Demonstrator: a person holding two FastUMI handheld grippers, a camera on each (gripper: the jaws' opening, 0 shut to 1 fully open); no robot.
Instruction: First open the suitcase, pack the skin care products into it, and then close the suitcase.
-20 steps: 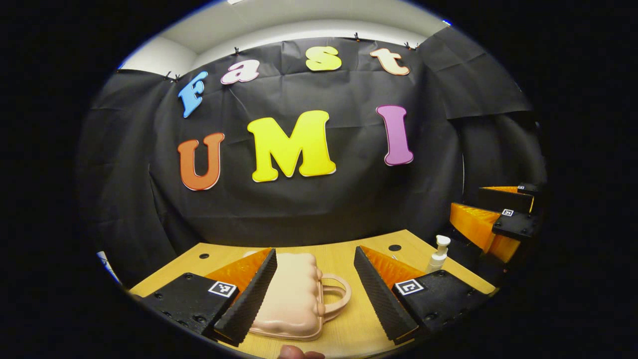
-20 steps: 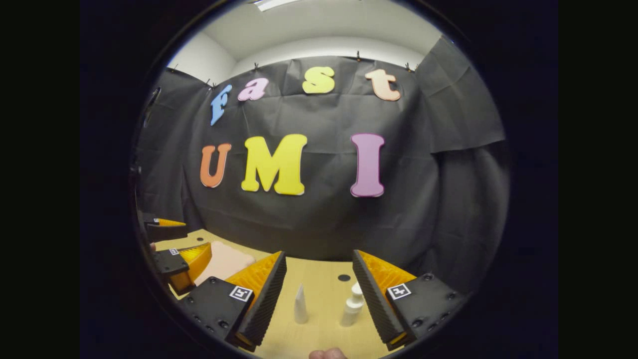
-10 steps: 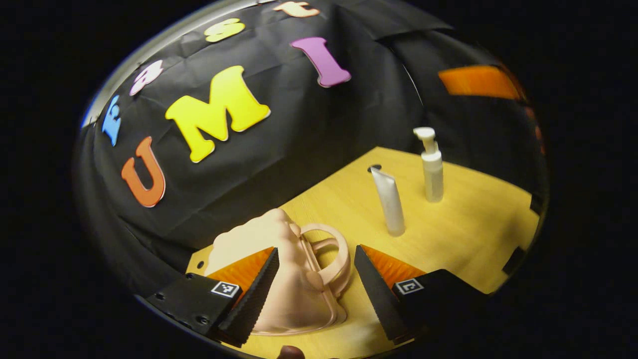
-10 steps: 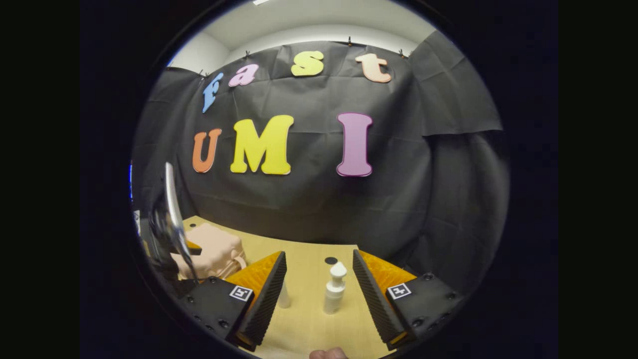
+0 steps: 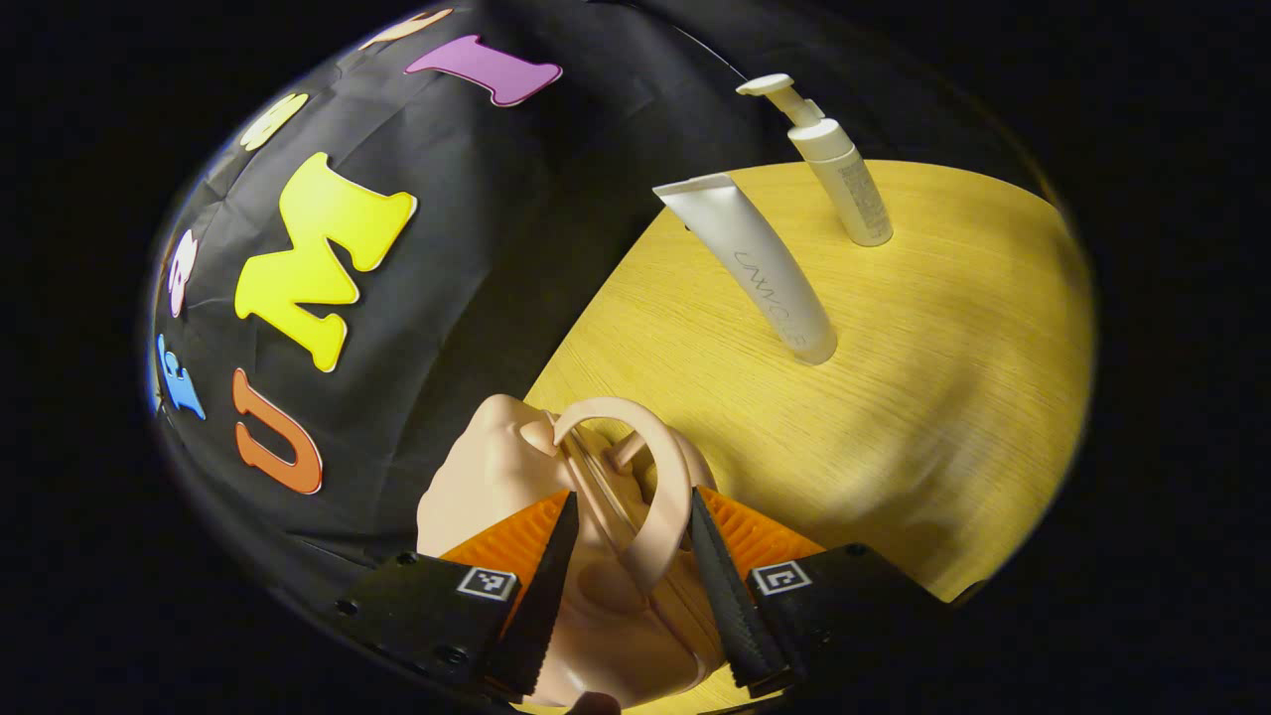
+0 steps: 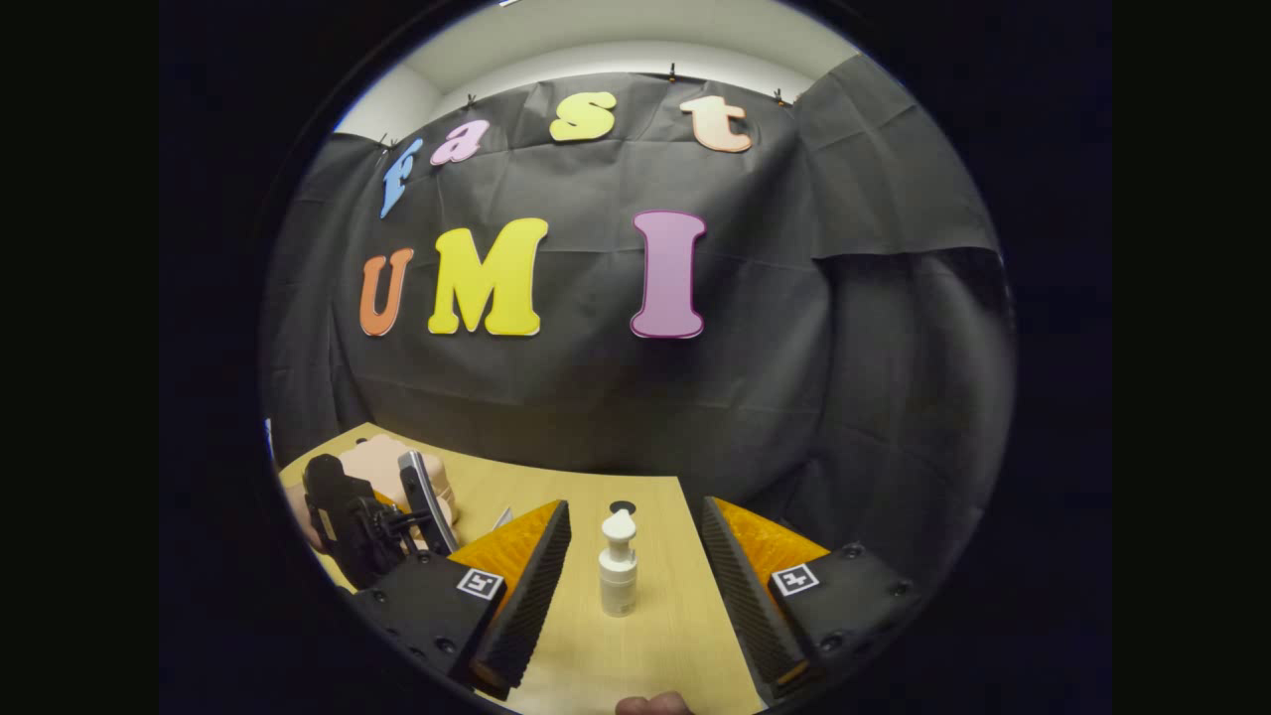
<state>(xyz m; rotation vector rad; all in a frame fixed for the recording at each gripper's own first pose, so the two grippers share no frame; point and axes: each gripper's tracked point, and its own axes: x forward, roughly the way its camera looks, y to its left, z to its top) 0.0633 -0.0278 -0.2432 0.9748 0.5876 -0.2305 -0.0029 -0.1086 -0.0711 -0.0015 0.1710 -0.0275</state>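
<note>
A small peach suitcase (image 5: pixel 496 477) lies shut on the wooden table (image 5: pixel 943 348). Its loop handle (image 5: pixel 660 477) sits between the fingers of my left gripper (image 5: pixel 632 497), which is open with narrowed jaws. The right-hand finger is against the handle; a gap stays at the other. A white tube (image 5: pixel 765 273) and a white pump bottle (image 5: pixel 844 179) stand farther along the table. My right gripper (image 6: pixel 635 504) is open, with the pump bottle (image 6: pixel 618 571) standing just ahead between its fingers, untouched. The right gripper view also holds the suitcase (image 6: pixel 382 462) and the left gripper (image 6: pixel 367 526) over it.
The black cloth wall runs close behind the table (image 6: pixel 655 645). A small dark hole (image 6: pixel 623 507) is in the tabletop behind the pump bottle. Bare wood lies around the tube and the bottle.
The left gripper has rolled and dropped onto the suitcase, and its fingers have narrowed around the handle. The right gripper has shifted so the pump bottle now sits centred between its fingers.
</note>
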